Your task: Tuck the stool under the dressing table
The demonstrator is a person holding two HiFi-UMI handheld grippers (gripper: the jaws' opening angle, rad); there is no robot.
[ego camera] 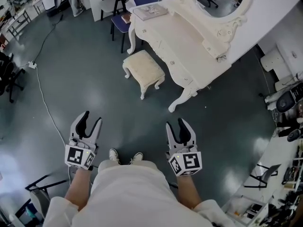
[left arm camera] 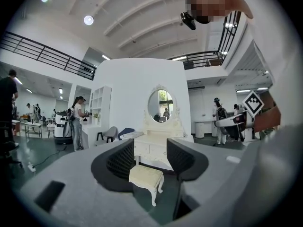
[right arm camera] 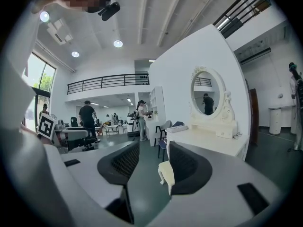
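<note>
A: Is the stool's position being logged?

B: It is being logged. The cream stool point(ego camera: 144, 67) is being observed upright on its four curved legs on the dark floor point(ego camera: 85, 79). It is being seen just in front of the dressing bench point(ego camera: 184, 41), out from under it. Its far side is lying close to the bench's front edge. Whether a corner is being overlapped by that edge cannot be told from above.

A: And the claws?

B: The left claw point(ego camera: 91, 118) is being held spread, with nothing being pinched between its pads. In the left gripper view the stool is being framed in the gap between the jaws, but well apart from them, farther across the floor.

A: Right side?

B: The right claw point(ego camera: 175, 124) is likewise being held spread and empty. In the right gripper view one corner of the stool is being glimpsed beside the right-hand jaw, the rest being hidden by it. The bench is being seen side-on beyond, with its oval mirror point(right arm camera: 207, 92) being shown upright on top.

A: How are they being carried?

B: Both claws are being held out low in front of the person, side by side, pointed toward the stool. White shoes point(ego camera: 125, 156) are being seen on the floor between them.

A: Surroundings?

B: A flat book-like item point(ego camera: 150, 11) is being noted on the bench's far end. A blue-seated chair point(ego camera: 119, 25) is being noted just beyond that end. A white cable point(ego camera: 43, 98) is being seen trailing across the floor on the left.
</note>
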